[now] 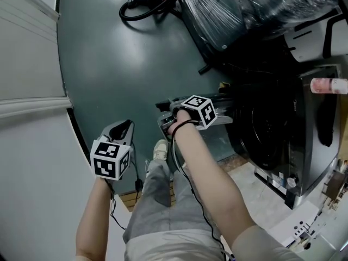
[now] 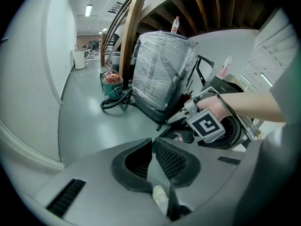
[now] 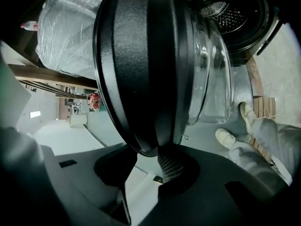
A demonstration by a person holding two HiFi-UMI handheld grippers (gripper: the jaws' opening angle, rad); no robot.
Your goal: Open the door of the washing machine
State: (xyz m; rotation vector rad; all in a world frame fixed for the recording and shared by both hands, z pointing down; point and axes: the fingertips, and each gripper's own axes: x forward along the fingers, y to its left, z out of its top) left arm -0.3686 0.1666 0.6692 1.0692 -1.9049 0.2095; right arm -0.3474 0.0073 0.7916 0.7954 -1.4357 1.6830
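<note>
Of two tools, right tool [image 3: 148,158] grips the one door [image 3: 141,69]; left tool [image 2: 153,142] clenched, empty.

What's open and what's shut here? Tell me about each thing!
Door, swung wide open.
Drum, uncovered.
Right gripper, shut on the door's rim.
Left gripper, shut, empty.
Bundle, wrapped in plastic film.

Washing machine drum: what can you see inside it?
Only the perforated metal wall of the drum shows, no laundry in that part. The open door covers the rest.
</note>
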